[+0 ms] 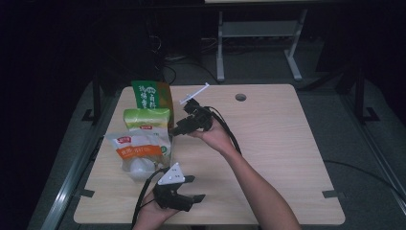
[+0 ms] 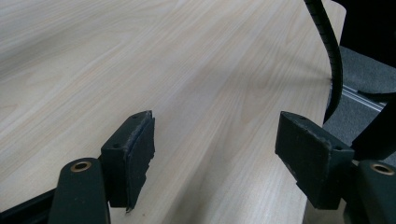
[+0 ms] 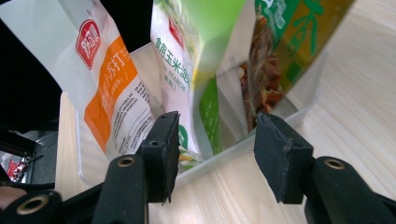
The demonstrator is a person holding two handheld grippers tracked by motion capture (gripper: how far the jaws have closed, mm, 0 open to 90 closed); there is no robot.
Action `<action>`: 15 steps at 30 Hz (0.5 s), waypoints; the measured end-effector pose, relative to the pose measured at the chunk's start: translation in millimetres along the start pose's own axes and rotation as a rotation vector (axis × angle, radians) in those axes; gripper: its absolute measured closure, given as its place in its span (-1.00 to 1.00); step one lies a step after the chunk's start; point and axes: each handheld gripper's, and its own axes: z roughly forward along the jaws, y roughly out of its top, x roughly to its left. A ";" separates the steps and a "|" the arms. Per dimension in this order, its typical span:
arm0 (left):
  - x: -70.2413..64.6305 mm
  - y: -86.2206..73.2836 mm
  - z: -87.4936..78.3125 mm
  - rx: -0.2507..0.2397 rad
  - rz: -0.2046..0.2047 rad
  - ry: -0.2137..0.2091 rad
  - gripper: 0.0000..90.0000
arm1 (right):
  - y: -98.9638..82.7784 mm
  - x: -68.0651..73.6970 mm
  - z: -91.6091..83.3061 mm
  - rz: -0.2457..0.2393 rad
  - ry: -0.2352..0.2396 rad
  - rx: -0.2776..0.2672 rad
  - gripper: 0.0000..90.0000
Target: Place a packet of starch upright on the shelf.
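Green pouch [image 3: 201,56] before open right claw [image 3: 215,154]

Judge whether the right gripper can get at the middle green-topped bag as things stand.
Probably yes: the right gripper stands open facing the green-topped bag, nothing between them but the clear tray's low wall.

White-orange pouch [image 1: 140,149]; lime-green-white pouch [image 1: 146,118]; dark green-yellow pouch [image 1: 152,95] at 12 o'clock; pale woodgrain table [image 1: 277,143]; black grippers.

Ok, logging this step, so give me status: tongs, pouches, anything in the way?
Right tongs open, nothing between them, facing the clear tray. Three pouches upright inside. Left tongs open over bare table. Nothing in the way.
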 end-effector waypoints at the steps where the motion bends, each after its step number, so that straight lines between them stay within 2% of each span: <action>1: 0.1 0.0 0.0 0.003 0.001 0.001 -0.38 | -0.8 -0.4 -3.8 0.006 -0.007 0.002 0.05; 11: -0.2 0.5 0.3 0.004 0.000 0.002 -0.38 | -10.0 -7.3 -22.3 0.011 -0.034 -0.002 -0.02; 15: 1.4 0.1 -0.4 0.007 0.005 0.004 -0.38 | -15.1 -10.6 -32.9 0.029 -0.042 -0.014 -0.05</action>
